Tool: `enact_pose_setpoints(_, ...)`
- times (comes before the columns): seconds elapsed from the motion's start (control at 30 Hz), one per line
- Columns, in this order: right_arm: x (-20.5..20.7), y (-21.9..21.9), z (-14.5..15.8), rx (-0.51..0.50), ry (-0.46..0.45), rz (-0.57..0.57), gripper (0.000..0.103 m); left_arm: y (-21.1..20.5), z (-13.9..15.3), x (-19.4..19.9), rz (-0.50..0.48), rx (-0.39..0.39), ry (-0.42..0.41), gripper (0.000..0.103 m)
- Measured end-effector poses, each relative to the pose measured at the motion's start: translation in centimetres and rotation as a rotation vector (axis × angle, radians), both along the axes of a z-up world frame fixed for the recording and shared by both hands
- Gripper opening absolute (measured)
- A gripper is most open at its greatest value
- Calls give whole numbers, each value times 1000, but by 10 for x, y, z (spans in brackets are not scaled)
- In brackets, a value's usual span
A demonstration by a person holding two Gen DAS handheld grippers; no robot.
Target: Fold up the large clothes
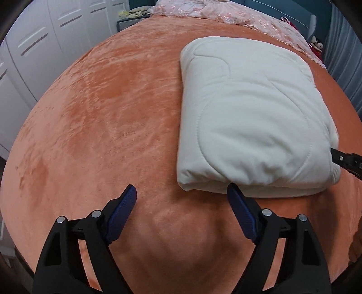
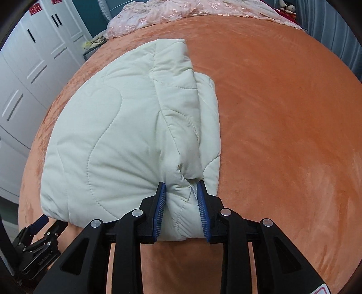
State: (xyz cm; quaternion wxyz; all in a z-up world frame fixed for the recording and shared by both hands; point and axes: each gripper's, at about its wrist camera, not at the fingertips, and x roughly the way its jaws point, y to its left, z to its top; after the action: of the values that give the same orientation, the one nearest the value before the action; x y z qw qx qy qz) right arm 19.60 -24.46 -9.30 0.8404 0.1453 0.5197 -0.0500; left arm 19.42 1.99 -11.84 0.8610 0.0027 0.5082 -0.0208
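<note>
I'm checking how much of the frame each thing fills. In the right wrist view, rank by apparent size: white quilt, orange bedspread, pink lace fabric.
1. orange bedspread
2. white quilt, though nearness to the camera enlarges it
3. pink lace fabric

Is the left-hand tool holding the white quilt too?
No, the left gripper hangs with open jaws over the orange bedspread, beside the white quilt, gripping nothing.
</note>
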Motion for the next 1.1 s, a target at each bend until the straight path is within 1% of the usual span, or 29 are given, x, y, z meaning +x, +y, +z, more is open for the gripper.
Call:
enact_pose_setpoints(0.1,-4,7,-13,-31,28,9,28,2,-4,16,16,19,11,81)
enact_pose_setpoints(0.13,-8,7,-18,-26,30,3,30,1,-7,21,13,34,15,83)
enact_pose_setpoints(0.2,-14,12,-24,-42,18,3,30,0,-17,28,13,47,37,87)
enact_pose_setpoints(0.23,-14,14,-25,-60,17,12,30,2,-22,30,23,38,45,91)
enact_pose_setpoints(0.27,-14,15,-24,-73,20,17,30,5,-26,30,35,27,50,92)
enact_pose_setpoints(0.33,-13,17,-17,-77,36,17,30,5,-22,26,37,34,43,91)
enact_pose_setpoints(0.43,-27,15,10,-51,21,-15,30,-2,3,9,18,69,9,82)
enact_pose_setpoints(0.5,-46,16,28,-53,-4,-31,31,-3,25,-7,5,67,-29,82)
enact_pose_setpoints(0.6,-73,23,51,-49,-42,-24,33,-5,55,-33,-14,49,-89,85)
enact_pose_setpoints(0.73,-113,33,76,-85,-105,-26,51,-12,88,-65,-28,50,-147,90)
enact_pose_setpoints(0.8,-136,40,87,-107,-138,-16,57,-18,102,-81,-33,66,-174,91)
enact_pose_setpoints(0.87,-150,46,97,-126,-163,-3,58,-23,113,-97,-34,79,-200,93)
enact_pose_setpoints(0.93,-168,51,106,-133,-184,7,61,-24,120,-111,-40,73,-212,94)
enact_pose_setpoints(1.1,-203,60,119,-156,-214,18,62,-29,132,-142,-46,66,-239,95)
